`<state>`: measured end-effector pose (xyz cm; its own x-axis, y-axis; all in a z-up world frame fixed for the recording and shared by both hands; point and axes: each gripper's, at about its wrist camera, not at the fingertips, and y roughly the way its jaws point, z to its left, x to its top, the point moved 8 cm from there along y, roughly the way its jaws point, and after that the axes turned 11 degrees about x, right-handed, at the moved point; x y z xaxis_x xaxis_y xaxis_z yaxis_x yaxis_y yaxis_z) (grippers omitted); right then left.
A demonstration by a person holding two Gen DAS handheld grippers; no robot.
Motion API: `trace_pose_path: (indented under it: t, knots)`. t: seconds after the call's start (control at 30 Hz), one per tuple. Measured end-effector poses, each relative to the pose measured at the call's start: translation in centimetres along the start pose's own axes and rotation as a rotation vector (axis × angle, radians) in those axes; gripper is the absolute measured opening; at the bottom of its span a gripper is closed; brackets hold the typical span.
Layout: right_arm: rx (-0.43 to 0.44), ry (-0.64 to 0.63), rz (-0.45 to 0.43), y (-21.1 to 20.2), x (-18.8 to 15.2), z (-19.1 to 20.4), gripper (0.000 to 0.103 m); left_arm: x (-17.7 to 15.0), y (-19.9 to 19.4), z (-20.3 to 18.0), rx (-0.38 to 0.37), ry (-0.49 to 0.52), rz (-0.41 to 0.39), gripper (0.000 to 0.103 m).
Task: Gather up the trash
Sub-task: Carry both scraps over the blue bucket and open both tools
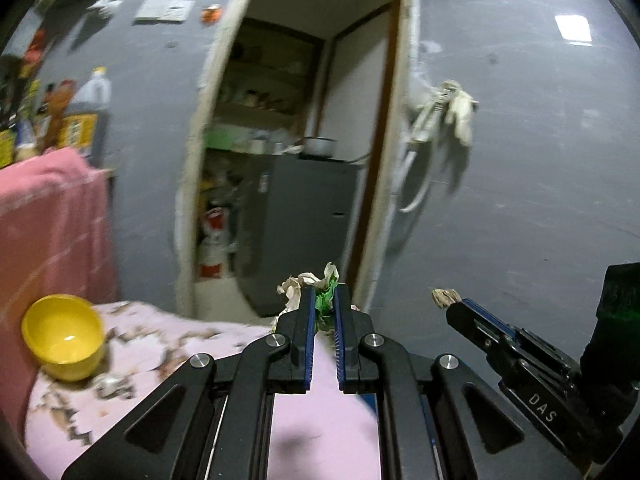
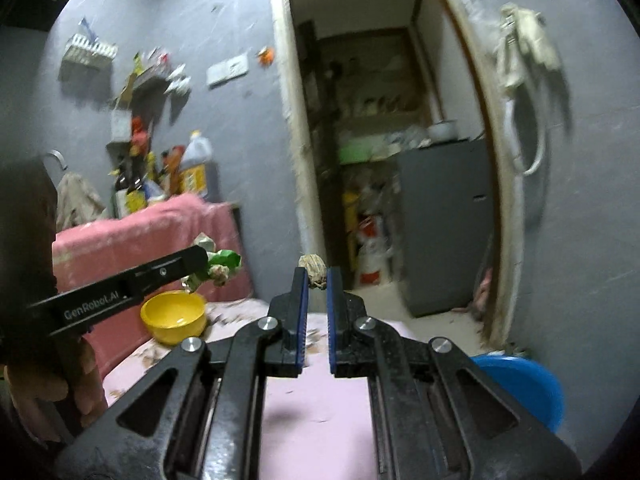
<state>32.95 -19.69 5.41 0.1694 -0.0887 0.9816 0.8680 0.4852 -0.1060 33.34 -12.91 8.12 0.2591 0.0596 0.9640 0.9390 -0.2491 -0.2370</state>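
Left gripper [image 1: 323, 300] clamps green-and-white crumpled trash [image 1: 322, 300] above the pink bed [image 1: 160, 344]; right gripper [image 2: 317, 280] pinches a brownish wad [image 2: 315, 270], maybe paper, doorway [image 2: 380, 160] beyond blurred.

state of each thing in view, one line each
left gripper: shut on green and white wrapper wad
right gripper: shut on brown crumpled scrap
yellow bowl: upright on the pink cloth, looks empty
blue tub: on the floor, contents hidden
doorway: open
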Motion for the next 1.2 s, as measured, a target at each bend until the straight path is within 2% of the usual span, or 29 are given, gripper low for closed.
trace_pose_path:
  t: [0.27,0.5,0.77,1.03,1.17,1.2]
  knots:
    - [-0.136,0.047,-0.045,-4.4,0.8,-6.6,0.017,-0.1,2.8,-8.4,-0.120,0.072,0.024,0.006]
    - [-0.222,0.117,-0.009,-6.5,-1.3,-11.9,0.017,-2.5,6.8,-13.0,-0.166,0.110,0.121,0.007]
    - [-0.268,0.189,0.072,-6.4,-4.9,-16.4,0.017,-6.4,11.2,-14.8,-0.161,0.118,0.259,0.007]
    - [-0.267,0.270,0.154,-4.6,-9.1,-19.7,0.018,-10.7,15.1,-15.2,-0.145,0.128,0.386,0.008]
    - [-0.273,0.306,0.191,-3.8,-10.8,-20.9,0.019,-12.4,16.6,-14.9,-0.115,0.150,0.426,0.021]
    - [-0.276,0.314,0.200,-3.6,-11.2,-21.2,0.019,-12.7,16.8,-14.8,-0.113,0.143,0.434,0.028]
